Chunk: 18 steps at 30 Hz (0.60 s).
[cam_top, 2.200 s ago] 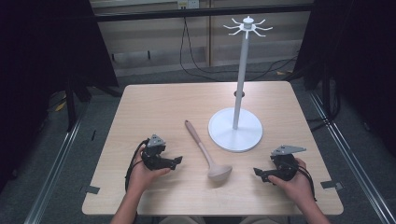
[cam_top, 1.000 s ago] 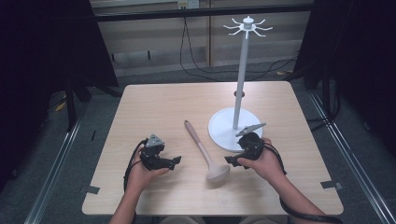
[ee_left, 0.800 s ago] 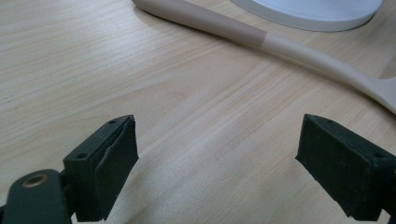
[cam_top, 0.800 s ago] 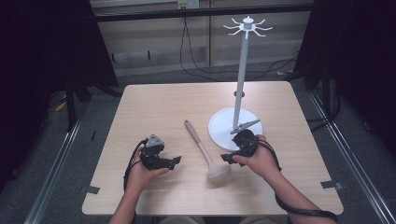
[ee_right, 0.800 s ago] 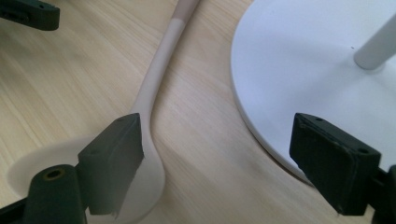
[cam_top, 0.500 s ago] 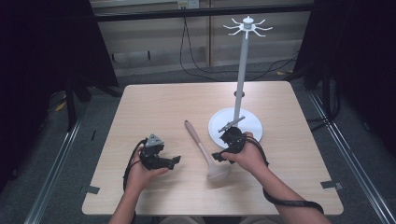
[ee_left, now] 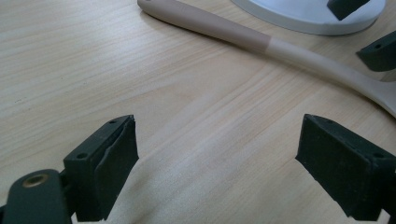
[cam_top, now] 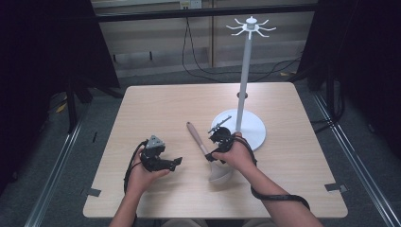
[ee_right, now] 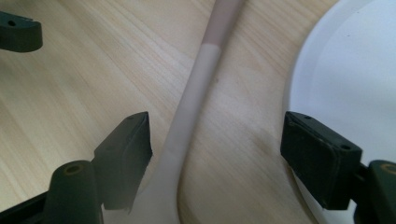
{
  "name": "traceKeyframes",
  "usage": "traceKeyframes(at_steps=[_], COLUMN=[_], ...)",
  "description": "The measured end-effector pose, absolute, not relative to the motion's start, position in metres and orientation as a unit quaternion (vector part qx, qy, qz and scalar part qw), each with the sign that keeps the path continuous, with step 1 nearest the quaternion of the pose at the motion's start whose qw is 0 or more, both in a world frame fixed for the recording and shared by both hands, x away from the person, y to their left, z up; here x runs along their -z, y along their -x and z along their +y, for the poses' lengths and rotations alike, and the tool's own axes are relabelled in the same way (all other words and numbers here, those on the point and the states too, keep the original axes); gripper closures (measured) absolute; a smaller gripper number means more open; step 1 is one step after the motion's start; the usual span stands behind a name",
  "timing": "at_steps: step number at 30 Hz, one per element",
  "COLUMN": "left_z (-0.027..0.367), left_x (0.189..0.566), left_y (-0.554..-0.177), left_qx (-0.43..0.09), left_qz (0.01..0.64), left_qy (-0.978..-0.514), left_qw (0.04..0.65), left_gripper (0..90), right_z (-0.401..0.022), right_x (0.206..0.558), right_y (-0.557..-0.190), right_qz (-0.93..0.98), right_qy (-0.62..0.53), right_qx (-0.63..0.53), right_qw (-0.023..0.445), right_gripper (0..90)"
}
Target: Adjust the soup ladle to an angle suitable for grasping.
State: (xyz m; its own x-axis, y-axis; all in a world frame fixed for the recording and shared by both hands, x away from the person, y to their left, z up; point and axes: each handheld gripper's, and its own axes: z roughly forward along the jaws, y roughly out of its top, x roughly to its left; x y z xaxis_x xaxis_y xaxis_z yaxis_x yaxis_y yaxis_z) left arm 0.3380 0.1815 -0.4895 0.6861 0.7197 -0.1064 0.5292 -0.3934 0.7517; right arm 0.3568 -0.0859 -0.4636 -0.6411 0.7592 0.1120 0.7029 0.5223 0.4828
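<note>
A wooden spoon (cam_top: 199,141) with a brown handle end and a pale bowl lies on the table beside a white hook stand (cam_top: 243,94). My right gripper (cam_top: 211,155) hovers over the spoon's neck. In the right gripper view its jaws (ee_right: 217,140) are open and straddle the spoon (ee_right: 196,93), with the left pad (ee_right: 126,149) close against the handle and the right pad well clear. These jaws have just been closing with the spoon between them. My left gripper (cam_top: 174,162) rests low on the table, left of the spoon, open (ee_left: 215,172) over bare wood.
The stand's round white base (cam_top: 253,127) sits just right of the right gripper and fills the right edge of its view (ee_right: 350,70). The tall pole with hooks (cam_top: 250,26) rises behind. The table's front edge (cam_top: 213,215) is close to the forearms.
The right hand has travelled left from the table's right side, past the stand base, to the spoon. The left hand has stayed put.
</note>
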Motion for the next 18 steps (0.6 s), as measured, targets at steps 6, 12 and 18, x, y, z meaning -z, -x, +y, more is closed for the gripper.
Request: traceKeyframes(at_steps=[6,12,18], left_z=[0.183,0.185,0.184], left_x=[0.49,0.489,0.49], left_y=[-0.339,-0.339,-0.34], left_qx=[-0.119,-0.124,-0.123], left_qz=[0.381,0.382,0.381], left_qy=[-0.823,-0.824,-0.824], left_qw=[0.403,0.401,0.401], left_gripper=[12.2,12.2,12.3], right_z=[-0.073,-0.064,-0.058], right_x=[0.472,0.479,0.48], right_y=[-0.363,-0.365,-0.368], right_qz=[0.865,0.867,0.868], right_qy=[-0.44,-0.443,-0.444], right_qx=[-0.235,-0.224,-0.213], right_qw=[0.05,0.048,0.062], right_gripper=[30.5,37.4,44.0])
